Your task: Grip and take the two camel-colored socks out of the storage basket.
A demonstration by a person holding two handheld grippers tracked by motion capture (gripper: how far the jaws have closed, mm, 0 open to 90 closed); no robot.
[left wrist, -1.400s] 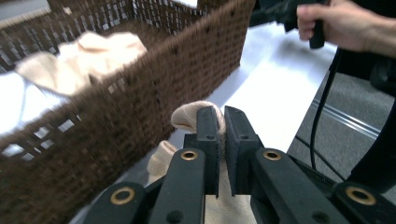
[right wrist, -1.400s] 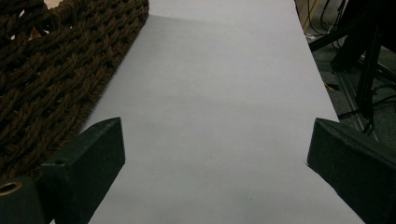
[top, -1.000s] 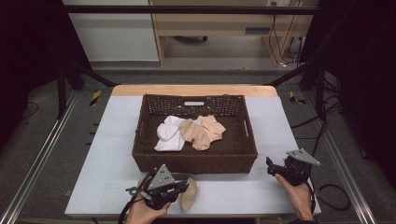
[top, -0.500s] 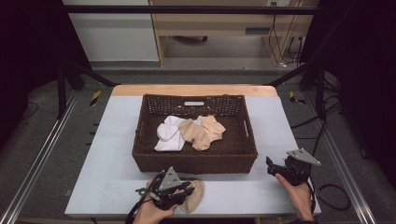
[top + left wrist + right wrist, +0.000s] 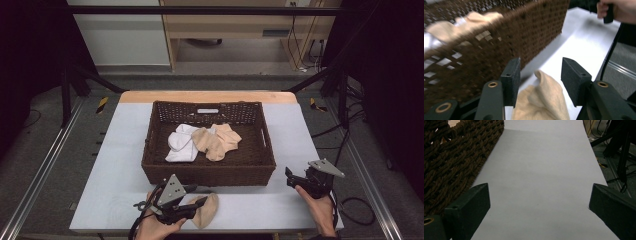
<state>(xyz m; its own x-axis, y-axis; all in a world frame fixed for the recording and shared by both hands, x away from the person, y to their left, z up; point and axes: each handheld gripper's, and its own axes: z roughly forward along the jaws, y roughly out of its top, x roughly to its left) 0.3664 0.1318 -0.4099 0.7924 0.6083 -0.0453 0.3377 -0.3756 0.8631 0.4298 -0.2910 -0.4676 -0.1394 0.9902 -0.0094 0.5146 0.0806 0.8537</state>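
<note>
A tan sock (image 5: 206, 210) lies on the white table (image 5: 125, 150) in front of a dark wicker basket (image 5: 207, 173). My left gripper (image 5: 199, 204) hovers over the sock's near end. In the left gripper view its jaws have just been opening, and the left gripper (image 5: 541, 67) stands open with the tan sock (image 5: 541, 100) loose between the pads, untouched. Inside the basket lie a white sock (image 5: 181, 145) and more tan socks (image 5: 218, 140). My right gripper (image 5: 290, 176) rests at the table's right front, and the right gripper (image 5: 540, 195) is wide open over bare table.
The basket's front wall (image 5: 486, 50) rises close ahead of the left jaws. Its right corner (image 5: 451, 157) sits left of the right jaws. Black frame poles and cables (image 5: 345, 100) stand beyond the table's right edge. The table's near edge is just behind both hands.
The left jaws have opened and let go of the tan sock, which has settled flat on the table. The right gripper has not moved.
</note>
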